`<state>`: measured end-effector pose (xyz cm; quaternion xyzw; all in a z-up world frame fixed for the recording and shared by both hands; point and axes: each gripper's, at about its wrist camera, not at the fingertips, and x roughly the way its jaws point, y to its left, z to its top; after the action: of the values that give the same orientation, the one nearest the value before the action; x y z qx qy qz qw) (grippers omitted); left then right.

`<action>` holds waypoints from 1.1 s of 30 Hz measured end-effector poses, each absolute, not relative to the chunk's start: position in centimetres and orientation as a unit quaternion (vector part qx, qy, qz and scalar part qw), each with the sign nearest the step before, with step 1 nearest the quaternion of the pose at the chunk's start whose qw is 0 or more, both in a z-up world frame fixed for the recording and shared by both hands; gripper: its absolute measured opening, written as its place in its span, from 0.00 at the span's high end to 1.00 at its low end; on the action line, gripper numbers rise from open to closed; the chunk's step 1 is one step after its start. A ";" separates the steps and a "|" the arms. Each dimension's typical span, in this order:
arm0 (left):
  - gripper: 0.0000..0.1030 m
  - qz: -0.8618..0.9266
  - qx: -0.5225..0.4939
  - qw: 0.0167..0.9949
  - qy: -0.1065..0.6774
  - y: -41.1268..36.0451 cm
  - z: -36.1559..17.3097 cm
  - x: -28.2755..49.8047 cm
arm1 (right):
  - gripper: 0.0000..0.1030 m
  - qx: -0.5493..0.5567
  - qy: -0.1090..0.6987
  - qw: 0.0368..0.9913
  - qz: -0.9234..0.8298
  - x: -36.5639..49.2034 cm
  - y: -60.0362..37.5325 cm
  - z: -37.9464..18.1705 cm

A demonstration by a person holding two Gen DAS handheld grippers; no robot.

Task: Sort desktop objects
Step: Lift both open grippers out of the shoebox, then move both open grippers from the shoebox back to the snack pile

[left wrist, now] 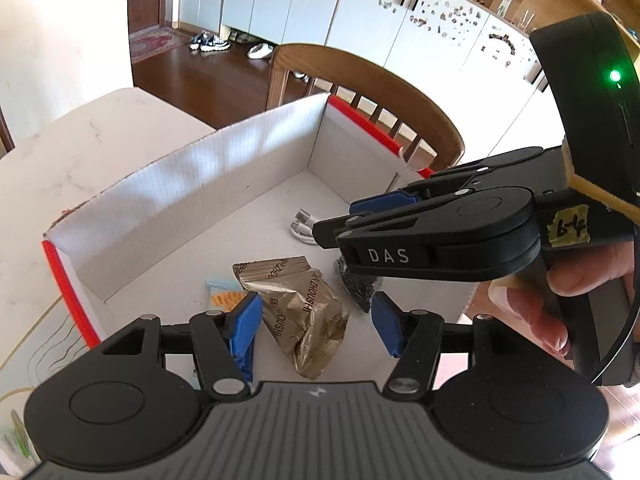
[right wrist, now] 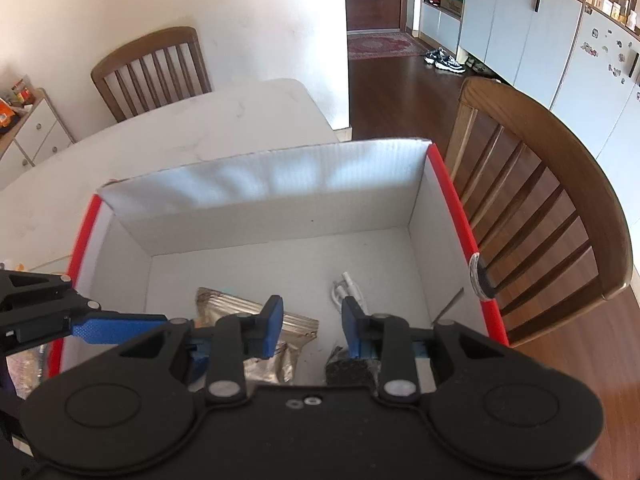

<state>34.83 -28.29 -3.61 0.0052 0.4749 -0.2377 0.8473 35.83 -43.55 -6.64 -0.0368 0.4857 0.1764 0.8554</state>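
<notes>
The left gripper (left wrist: 316,324) hangs over the near end of a white cardboard box (left wrist: 192,184) with red-edged rims, its blue pads (left wrist: 246,320) standing apart with nothing clamped between them. Directly below the gap lies a crumpled brown foil snack packet (left wrist: 308,312) on the box floor (printed lettering runs along its folds). The right gripper (right wrist: 310,322) is also parted and empty, its pads clear of everything beneath; in the left wrist view it reaches in from the right, gripped by a person's hand (left wrist: 560,300).

Under the right gripper sits a dark, glittery wrapped lump (left wrist: 358,284), partly hidden by the fingers. Farther in, near the right wall, is a white cable bundle (right wrist: 346,286). To the left of the foil packet a small blue-and-orange item (left wrist: 224,294) peeks out; what it is cannot be made out.

The box rests on a pale marble-patterned table (right wrist: 180,128). A wooden slat-back chair (right wrist: 560,184) stands just beyond the box's right side, and a second chair (right wrist: 152,68) at the table's far side.
</notes>
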 end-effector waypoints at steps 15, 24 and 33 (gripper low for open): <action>0.42 -0.247 -0.009 0.864 0.439 -26.1 -1.2 29.8 | 0.68 -0.029 0.455 0.870 0.190 30.9 -43.2 -3.4; 0.34 -0.246 -0.010 0.875 0.416 -24.0 -0.2 26.7 | 0.38 -0.015 0.431 0.880 0.201 27.8 -42.8 -2.3; 0.19 -0.240 -0.021 0.886 0.397 -21.4 0.7 22.9 | 0.25 -0.005 0.413 0.887 0.206 24.7 -41.7 -1.4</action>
<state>22.95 -21.35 0.65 -0.0212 0.3969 -0.2403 0.8856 24.74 -41.66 -1.37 -0.0049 0.4135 0.2058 0.8869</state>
